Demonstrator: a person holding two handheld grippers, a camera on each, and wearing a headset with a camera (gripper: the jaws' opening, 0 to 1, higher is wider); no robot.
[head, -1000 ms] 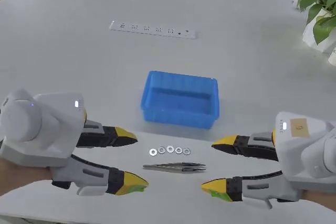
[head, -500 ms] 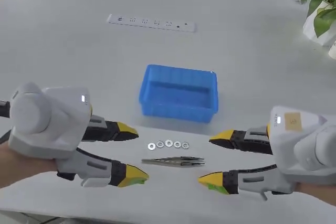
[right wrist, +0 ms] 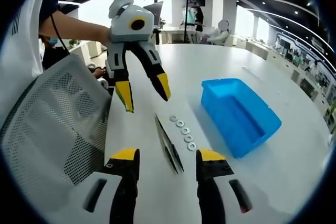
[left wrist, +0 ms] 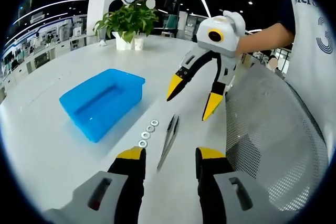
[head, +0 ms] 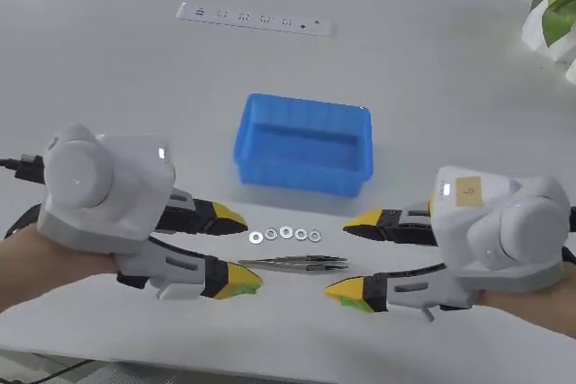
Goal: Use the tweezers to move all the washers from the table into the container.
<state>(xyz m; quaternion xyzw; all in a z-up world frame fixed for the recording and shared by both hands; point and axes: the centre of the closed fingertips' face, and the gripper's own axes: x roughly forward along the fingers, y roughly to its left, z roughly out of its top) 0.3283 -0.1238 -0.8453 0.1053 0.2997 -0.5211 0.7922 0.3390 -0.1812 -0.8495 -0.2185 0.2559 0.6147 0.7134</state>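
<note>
Yellow-tipped left gripper (head: 249,252) and right gripper (head: 338,256): both wide open, empty, facing each other. Tweezers (head: 292,262) lie on white table (head: 135,78) between their tips; washers (head: 285,234) in a row just past them, blue container (head: 301,175) beyond. Open-plan office (right wrist: 252,14) around.

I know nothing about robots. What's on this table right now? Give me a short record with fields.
washers: five in a row on the table, between container and tweezers
tweezers: lying flat, not held
container: blue, no washers seen inside
left gripper: jaws open, left of the tweezers
right gripper: jaws open, right of the tweezers
power strip: far side of the table
</note>
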